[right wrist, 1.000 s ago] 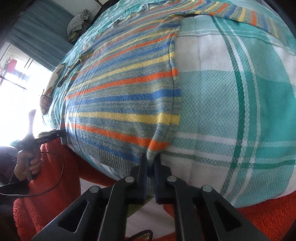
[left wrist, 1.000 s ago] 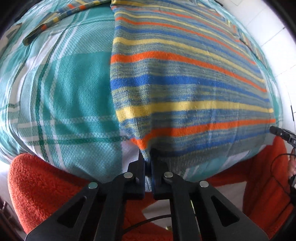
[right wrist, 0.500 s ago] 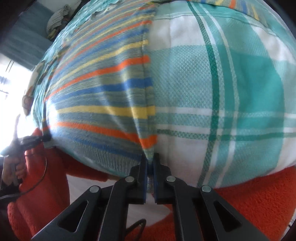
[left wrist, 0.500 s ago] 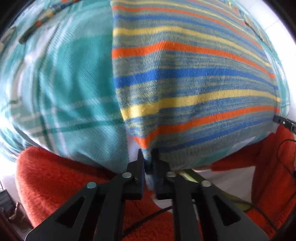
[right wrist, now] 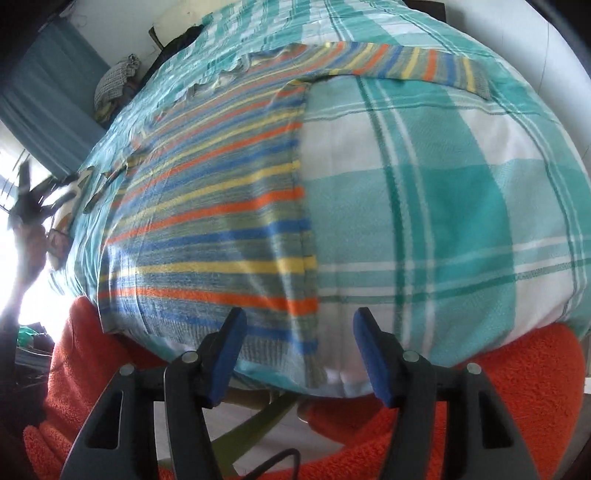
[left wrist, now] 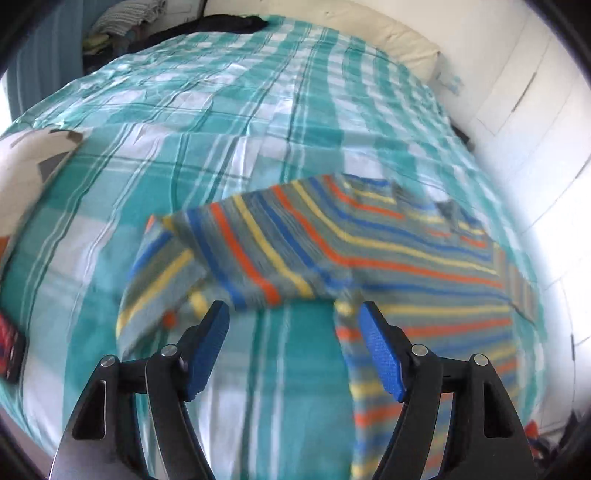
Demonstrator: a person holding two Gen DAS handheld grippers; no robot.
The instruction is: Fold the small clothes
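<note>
A striped knit sweater [right wrist: 221,206] in grey, blue, orange and yellow lies flat on the teal plaid bedsheet [right wrist: 443,206]. In the left wrist view the sweater [left wrist: 369,254] spreads ahead and to the right, one sleeve [left wrist: 162,273] bent toward the left. My left gripper [left wrist: 293,319] is open and empty, raised above the bed just short of the sweater. My right gripper [right wrist: 297,325] is open and empty, its jaws on either side of the sweater's bottom corner [right wrist: 310,343] at the bed's near edge.
An orange fleece blanket [right wrist: 517,398] lies below the bed's near edge. A cream pillow [left wrist: 369,37] sits at the head of the bed. A white object [left wrist: 33,158] lies at the left. Piled clothes [left wrist: 122,18] lie beyond the bed.
Both grippers were shut on the sweater's bottom corners and have let go and opened. The left gripper has risen and swung to look across the bed.
</note>
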